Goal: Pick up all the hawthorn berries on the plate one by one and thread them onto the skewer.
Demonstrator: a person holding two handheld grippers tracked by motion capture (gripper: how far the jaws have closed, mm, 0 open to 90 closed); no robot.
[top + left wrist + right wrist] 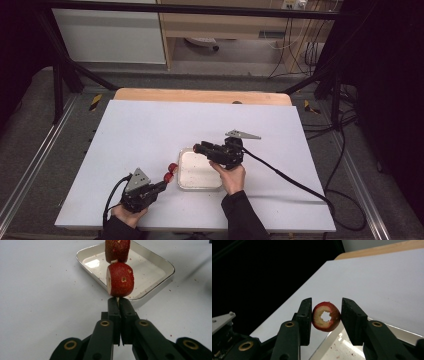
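The skewer of red fruit pieces (pixel 119 277) is sticking out from the left claw (pixel 161 185), whose jaws are pressed together on the thin stick at their tips, clenched on it. In the left gripper view, two red cored pieces are sitting on the stick one behind the other, the nearer one just past the jaw tips and the farther one above the white tray (pixel 160 282). In the high view, these two pieces (pixel 170 171) are hanging just off the tray's left edge, above the white surface (pixel 150 130).

The right claw (pixel 198 148) is being held over the far left corner of the tray (pixel 201 187), the person's hand gripping the tool from below. In the right gripper view, a third red fruit piece (pixel 326 316), cored through so a hole is showing in its pale flesh, is sitting between the two black jaws. The left jaw is touching it; a narrow gap seems to be showing at the right jaw, so I cannot tell whether the right claw is truly grasping it. Small red specks are lying on the tray's floor.
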